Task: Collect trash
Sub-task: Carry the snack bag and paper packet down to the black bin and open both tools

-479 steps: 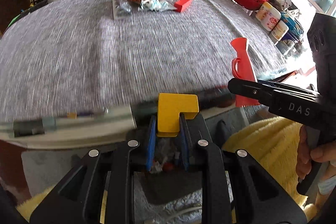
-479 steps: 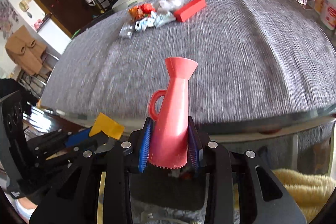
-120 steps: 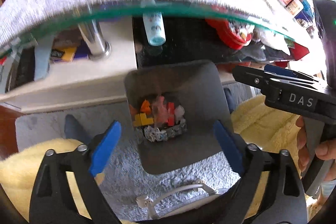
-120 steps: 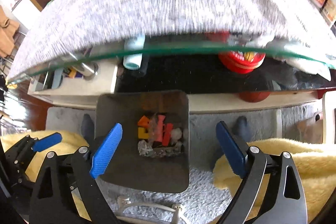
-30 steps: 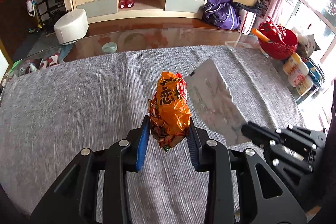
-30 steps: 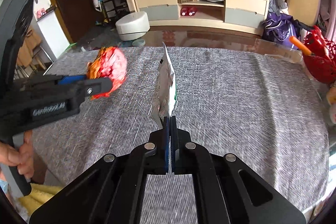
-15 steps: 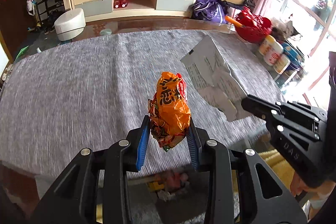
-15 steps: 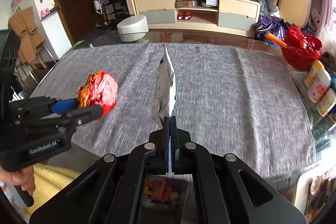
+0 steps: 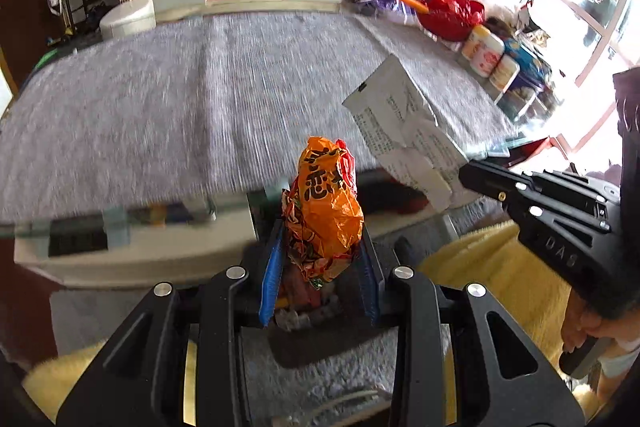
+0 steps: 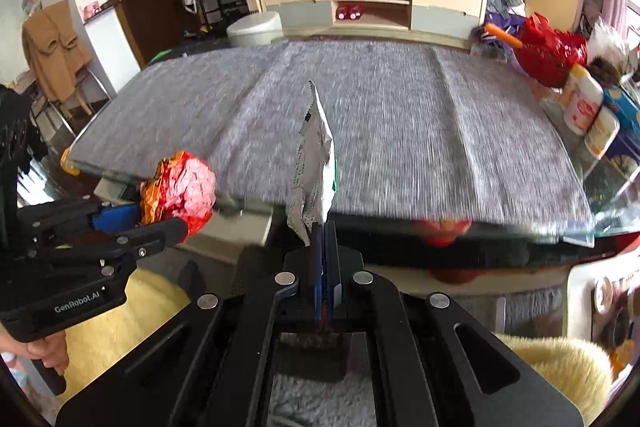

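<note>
My left gripper (image 9: 320, 251) is shut on a crumpled orange snack wrapper (image 9: 324, 211), held just past the table's near edge. It also shows at the left of the right wrist view (image 10: 180, 191). My right gripper (image 10: 324, 227) is shut on a flat white printed packet (image 10: 314, 163), which stands upright; it shows in the left wrist view (image 9: 404, 139) too. A dark grey trash bin (image 9: 296, 311) with several pieces inside sits on the floor below both grippers, mostly hidden by the fingers.
The table is covered by a grey cloth (image 9: 200, 99) with a glass edge (image 10: 440, 227). A red bag (image 10: 548, 51) and bottles (image 10: 584, 103) stand at the right edge. Yellow fluffy cushions (image 9: 480, 287) lie beside the bin.
Both grippers have pulled back from over the table toward its near edge and tilted down, each still holding its piece. The bin has come closer under them.
</note>
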A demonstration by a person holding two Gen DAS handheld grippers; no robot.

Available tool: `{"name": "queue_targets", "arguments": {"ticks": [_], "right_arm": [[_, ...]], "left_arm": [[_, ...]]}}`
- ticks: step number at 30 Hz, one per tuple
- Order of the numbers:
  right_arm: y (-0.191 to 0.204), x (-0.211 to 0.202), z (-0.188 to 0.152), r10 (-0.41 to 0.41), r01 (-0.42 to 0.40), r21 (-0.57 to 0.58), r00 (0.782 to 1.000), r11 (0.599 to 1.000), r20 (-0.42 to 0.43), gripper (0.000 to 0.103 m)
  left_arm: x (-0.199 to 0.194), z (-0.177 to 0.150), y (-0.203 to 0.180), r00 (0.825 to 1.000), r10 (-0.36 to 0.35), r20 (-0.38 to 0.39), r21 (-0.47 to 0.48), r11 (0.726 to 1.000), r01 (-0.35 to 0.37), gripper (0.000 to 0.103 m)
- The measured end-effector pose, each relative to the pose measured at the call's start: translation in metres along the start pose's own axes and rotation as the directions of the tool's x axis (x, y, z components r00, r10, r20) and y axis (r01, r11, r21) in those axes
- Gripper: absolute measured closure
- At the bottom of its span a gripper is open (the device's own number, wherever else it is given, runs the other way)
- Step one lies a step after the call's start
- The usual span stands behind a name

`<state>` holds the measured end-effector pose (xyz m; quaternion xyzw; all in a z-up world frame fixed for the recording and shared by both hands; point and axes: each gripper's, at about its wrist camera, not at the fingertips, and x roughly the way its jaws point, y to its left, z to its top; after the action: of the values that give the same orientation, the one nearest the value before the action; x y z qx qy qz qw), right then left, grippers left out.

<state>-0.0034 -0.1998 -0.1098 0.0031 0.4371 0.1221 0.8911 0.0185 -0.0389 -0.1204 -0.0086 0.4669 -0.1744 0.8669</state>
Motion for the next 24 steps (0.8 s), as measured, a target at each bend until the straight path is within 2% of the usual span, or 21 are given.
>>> {"name": "queue_targets", "arguments": {"ticks": [8,13,24], "right_arm": [[0.008,0.015,-0.049,0.021,-0.019,0.015,0.996,1.0,-0.09,0.1],[0.014,0.038,-0.076,0.038,-0.034,0.025,0.985,0.999,-0.17,0.1],[0.003,0.096,-0.1,0.078,-0.05,0.1,0.95,0.994,-0.301,0.1]], "left_arm": [[0.022,-0.049,0.004,0.997,-0.002,-0.073,-0.029,1.0,0.0,0.071],[0.05,-0.082,0.011,0.989,-0.016,-0.15,-0.052,0.999,0.008,0.071],[0.103,-0.105,0.015,0.963,-0.041,-0.265,-0.069,0.997,0.024,0.071]]}}
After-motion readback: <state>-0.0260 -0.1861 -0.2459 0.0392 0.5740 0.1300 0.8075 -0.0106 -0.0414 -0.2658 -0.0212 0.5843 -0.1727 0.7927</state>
